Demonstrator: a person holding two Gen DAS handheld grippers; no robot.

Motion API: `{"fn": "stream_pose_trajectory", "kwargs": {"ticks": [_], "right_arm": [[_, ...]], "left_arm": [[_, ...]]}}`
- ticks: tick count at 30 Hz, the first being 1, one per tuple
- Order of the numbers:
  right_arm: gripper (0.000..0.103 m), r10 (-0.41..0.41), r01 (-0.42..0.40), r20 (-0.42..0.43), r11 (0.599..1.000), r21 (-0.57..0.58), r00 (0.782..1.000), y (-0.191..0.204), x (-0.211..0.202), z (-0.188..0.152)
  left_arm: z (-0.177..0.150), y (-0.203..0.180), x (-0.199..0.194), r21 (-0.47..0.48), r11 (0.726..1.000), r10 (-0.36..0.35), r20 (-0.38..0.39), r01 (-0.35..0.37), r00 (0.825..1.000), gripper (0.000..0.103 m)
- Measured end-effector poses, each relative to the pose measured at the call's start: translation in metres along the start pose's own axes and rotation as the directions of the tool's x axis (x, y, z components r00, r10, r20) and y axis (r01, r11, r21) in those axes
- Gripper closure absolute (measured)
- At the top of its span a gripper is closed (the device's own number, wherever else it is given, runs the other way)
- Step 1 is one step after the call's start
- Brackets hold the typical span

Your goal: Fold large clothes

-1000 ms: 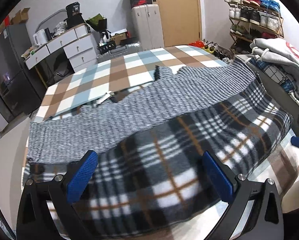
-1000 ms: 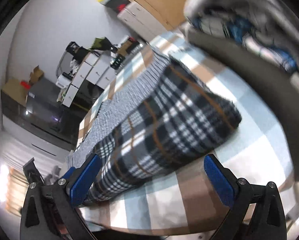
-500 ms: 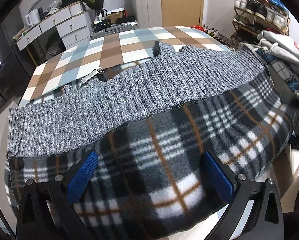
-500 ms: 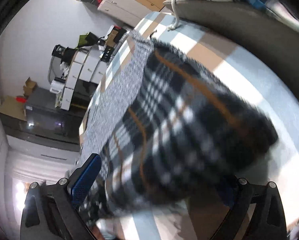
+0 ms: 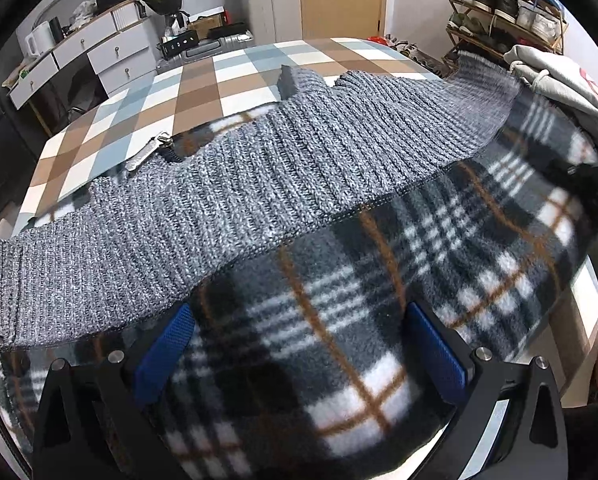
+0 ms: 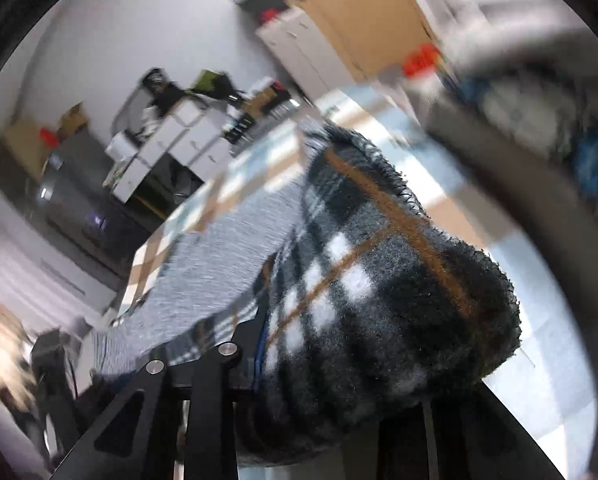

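left wrist view: a large plaid fleece garment (image 5: pixel 379 288) with a grey knit panel (image 5: pixel 259 184) lies spread over a checked bed (image 5: pixel 203 92). the left gripper (image 5: pixel 299 344) has its blue fingers (image 5: pixel 165 354) wide apart, fleece bunched between them, not pinched. a zipper pull (image 5: pixel 149 156) shows at the knit's far edge. right wrist view, blurred: the right gripper (image 6: pixel 339 368) is closing its jaws on a thick fold of the fleece (image 6: pixel 379 300), lifted off the bed (image 6: pixel 539 344).

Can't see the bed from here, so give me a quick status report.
Left gripper open over the plaid fleece jacket. Right gripper closing on its hem. Nothing in the way.
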State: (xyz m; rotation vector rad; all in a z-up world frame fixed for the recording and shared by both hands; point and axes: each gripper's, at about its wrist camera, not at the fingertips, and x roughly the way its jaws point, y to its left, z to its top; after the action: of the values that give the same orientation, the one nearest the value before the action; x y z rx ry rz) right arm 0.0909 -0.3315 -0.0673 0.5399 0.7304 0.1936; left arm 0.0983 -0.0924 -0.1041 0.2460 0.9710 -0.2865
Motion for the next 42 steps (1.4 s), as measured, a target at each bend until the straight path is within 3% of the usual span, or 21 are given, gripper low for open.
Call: {"fn": "stream_pose_trajectory", "kwargs": {"ticks": [3,7,9,13,14,15,16,19,24,25,26,29,34,38,42], "right_arm": [[0.078,0.042,-0.040,0.071,0.999,-0.030,0.997,0.014,-0.031,-0.001],[0.078,-0.003,0.018,0.164,0.996,-0.091,0.986,0.028,-0.070,-0.009],[0.076,-0.039,0.064,0.194,0.990,-0.126,0.980,0.032,-0.079,-0.013],[0.067,-0.145,0.151,0.105,0.987,-0.057,0.984,0.015,-0.055,-0.012],[0.055,-0.167,0.169,0.064,0.986,-0.016,0.984,0.005,-0.047,-0.011],[0.052,-0.177,0.176,0.036,0.984,0.017,0.984,-0.003,-0.043,-0.010],[0.051,-0.177,0.176,0.007,0.982,0.069,0.984,-0.015,-0.039,-0.011],[0.035,-0.132,0.139,-0.050,0.974,0.181,0.990,-0.038,-0.031,-0.013],[0.034,-0.104,0.125,-0.089,0.952,0.278,0.991,-0.059,-0.021,-0.014],[0.041,-0.111,0.134,-0.095,0.951,0.278,0.989,-0.060,-0.018,-0.013],[0.058,-0.120,0.139,-0.088,0.954,0.266,0.989,-0.058,-0.017,-0.010],[0.069,-0.126,0.130,-0.029,0.971,0.201,0.992,-0.052,-0.027,-0.003],[0.072,-0.228,0.230,0.075,0.973,-0.019,0.971,-0.011,-0.038,0.002],[0.073,-0.244,0.285,0.206,0.938,-0.198,0.948,0.030,-0.057,0.007],[0.074,-0.261,0.338,0.259,0.884,-0.323,0.930,0.060,-0.066,0.018]], "left_arm": [[0.000,-0.002,-0.001,0.003,0.999,-0.043,0.010,0.043,0.999,0.001],[0.002,-0.025,-0.004,0.082,0.983,-0.164,0.013,0.162,0.986,0.001],[0.001,-0.043,-0.005,0.156,0.972,-0.183,0.014,0.178,0.983,0.001],[0.001,-0.056,-0.007,0.217,0.965,-0.151,0.010,0.145,0.988,0.001],[0.002,-0.053,-0.008,0.205,0.965,-0.169,0.004,0.164,0.986,0.001],[0.003,-0.049,-0.011,0.191,0.963,-0.192,0.002,0.188,0.981,0.001],[0.004,-0.045,-0.013,0.177,0.962,-0.211,0.003,0.207,0.977,0.001],[0.005,-0.034,-0.020,0.140,0.964,-0.232,0.022,0.227,0.972,0.001],[0.015,-0.020,-0.014,0.060,0.977,-0.210,0.051,0.207,0.976,0.001],[0.015,-0.017,-0.012,0.045,0.980,-0.194,0.045,0.192,0.980,0.001],[0.016,-0.016,-0.008,0.036,0.986,-0.166,0.033,0.165,0.986,0.001],[0.017,-0.009,0.005,0.007,0.989,-0.147,-0.001,0.147,0.989,0.001],[0.014,-0.014,0.005,-0.033,0.990,-0.139,-0.030,0.138,0.990,0.001],[0.015,-0.029,0.006,-0.030,0.986,-0.162,-0.051,0.161,0.985,0.001],[0.029,-0.048,0.014,-0.019,0.975,-0.221,-0.066,0.220,0.973,0.001]]}}
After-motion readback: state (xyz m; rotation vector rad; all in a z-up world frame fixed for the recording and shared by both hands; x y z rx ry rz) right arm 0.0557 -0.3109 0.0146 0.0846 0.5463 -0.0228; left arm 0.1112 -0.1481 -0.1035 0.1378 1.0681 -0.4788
